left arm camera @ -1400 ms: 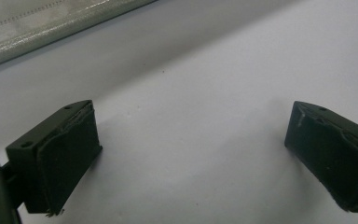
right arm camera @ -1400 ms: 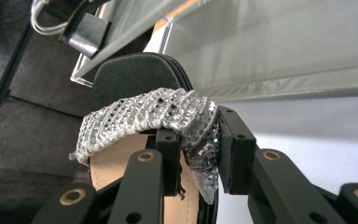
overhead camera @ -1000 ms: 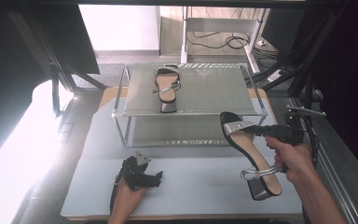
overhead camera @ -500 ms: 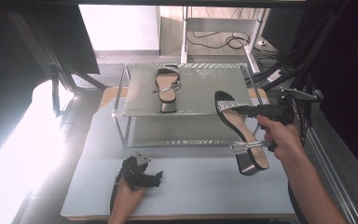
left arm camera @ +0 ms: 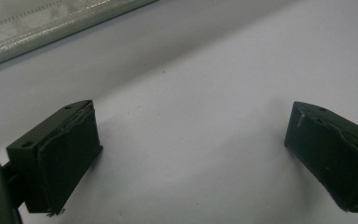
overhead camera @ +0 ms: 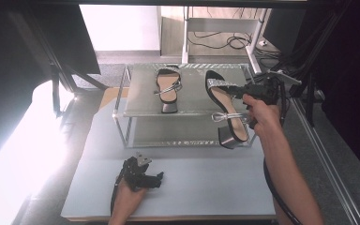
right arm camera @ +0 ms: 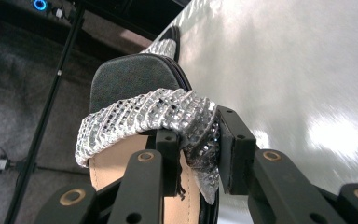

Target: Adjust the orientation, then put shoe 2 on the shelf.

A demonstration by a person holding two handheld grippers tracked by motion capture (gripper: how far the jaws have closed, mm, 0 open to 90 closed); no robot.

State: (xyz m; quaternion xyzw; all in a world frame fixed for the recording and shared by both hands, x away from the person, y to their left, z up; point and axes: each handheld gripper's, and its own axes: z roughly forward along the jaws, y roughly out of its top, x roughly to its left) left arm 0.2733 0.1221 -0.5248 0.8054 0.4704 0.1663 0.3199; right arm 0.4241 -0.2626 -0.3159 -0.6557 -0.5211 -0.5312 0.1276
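Right gripper [overhead camera: 243, 93] carries a sandal [overhead camera: 227, 110] over the rack's [overhead camera: 122, 101] top shelf.
Its fingers [right arm camera: 230, 149] are clenched on the sandal's glittery strap, at three o'clock from the second sandal [overhead camera: 168, 89] lying there. At six o'clock on the surface [overhead camera: 206, 187], the left gripper [overhead camera: 152, 178] rests, fingers [left arm camera: 65, 154] released.

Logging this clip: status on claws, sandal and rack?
Right claw shut on sandal strap, toe over rack top shelf. Left claw open on table. Second sandal shelved alongside, apart.
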